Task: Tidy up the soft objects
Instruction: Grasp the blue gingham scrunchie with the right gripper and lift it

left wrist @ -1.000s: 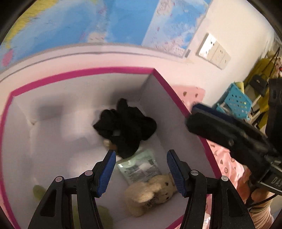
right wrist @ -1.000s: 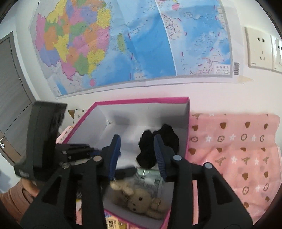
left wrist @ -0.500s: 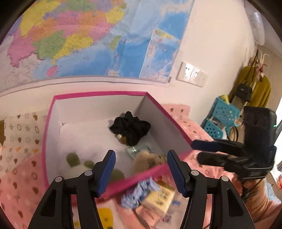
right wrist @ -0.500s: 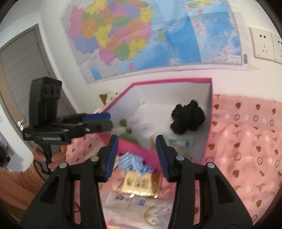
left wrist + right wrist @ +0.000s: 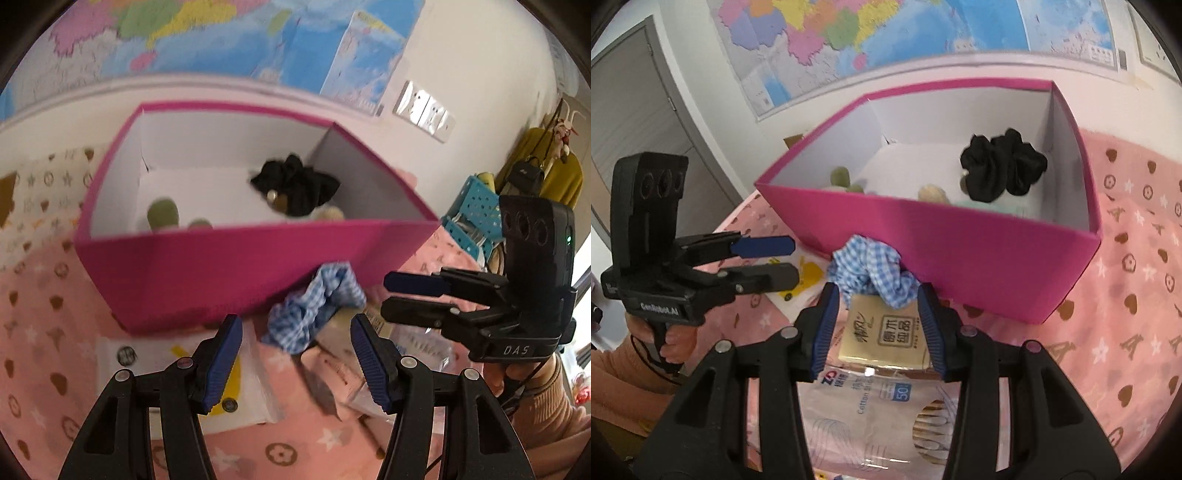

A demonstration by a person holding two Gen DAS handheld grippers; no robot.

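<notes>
We held both claws just outside the pink box (image 5: 960,243), on its near side. Our left claw (image 5: 295,354) was spread and empty, hovering over the things heaped against the box's front wall. Our right claw (image 5: 875,328) was spread too, gripping nothing, its fingers either side of a yellow tissue pack (image 5: 882,336).

Some of the sorting looked done. Inside the box lay a black scrunchie (image 5: 1001,170) toward the back right corner, a beige plush (image 5: 932,194) just in front of it near the front wall, something pale green beneath that we could not identify, and a green-eared toy (image 5: 840,177) at the left side.

Plenty seemed left. A blue gingham scrunchie (image 5: 871,269) lay outside, touching the box's front wall and draped over the tissue pack. Nearer to us than that sat a clear bag of cotton swabs (image 5: 882,413), and left of the scrunchie a white card with a yellow print (image 5: 801,280), all on the pink patterned cloth (image 5: 1126,332) that the box stood on.

We judged the gingham scrunchie the likeliest next pick, since both claws pointed at it. Being limp, it might drag the tissue pack or snag on the box rim going over.
</notes>
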